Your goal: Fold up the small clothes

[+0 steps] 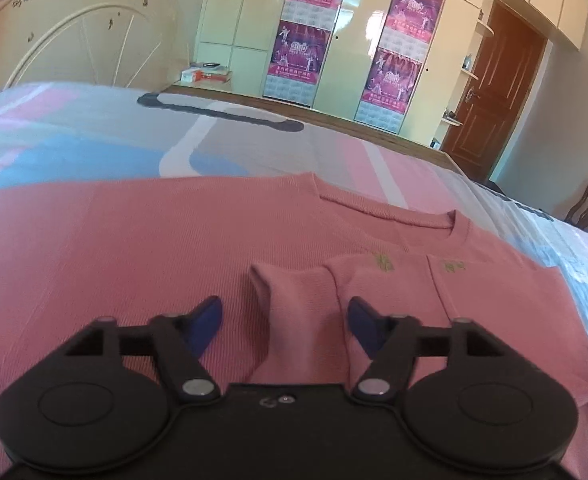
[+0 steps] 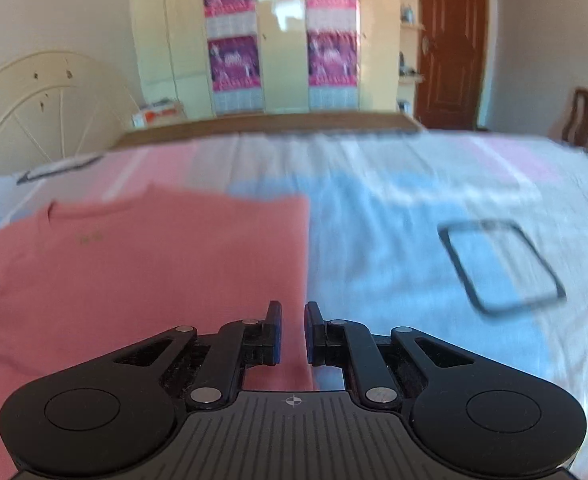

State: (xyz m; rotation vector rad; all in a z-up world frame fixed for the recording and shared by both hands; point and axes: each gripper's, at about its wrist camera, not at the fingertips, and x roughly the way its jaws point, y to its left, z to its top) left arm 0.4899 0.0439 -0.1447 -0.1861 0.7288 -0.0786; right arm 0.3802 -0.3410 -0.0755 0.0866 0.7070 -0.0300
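The pink top (image 1: pixel 174 248) lies flat on the bed (image 1: pixel 94 132), and its folded sleeve (image 1: pixel 298 312) runs up between the spread fingers of the left gripper (image 1: pixel 284 320). Neither blue pad appears to touch the cloth. In the left view the collar (image 1: pixel 426 220) sits toward 1 o'clock from the sleeve, so the top's long axis probably runs from roughly 7 to 1 o'clock, neck end away from the camera. The sleeve itself points almost straight to 12 o'clock.

The right gripper (image 2: pixel 293 332) hangs over the top's straight side edge (image 2: pixel 306 260), which runs toward 12 o'clock in its view. Its fingers are narrowly parted with nothing between them.

Risks, as I judge them:
- If the left fingers close too low, they could pinch the body layer under the sleeve, and a lift would drag the whole top out of square.
- If they close too near the cuff, the sleeve may unfold or twist.
- The right fingers straddle the edge. Their narrow gap could push the fabric into a ridge instead of taking it in.
- The right view is smeared, which suggests quick motion, so a hasty pinch there could miss the edge and catch the bed sheet.
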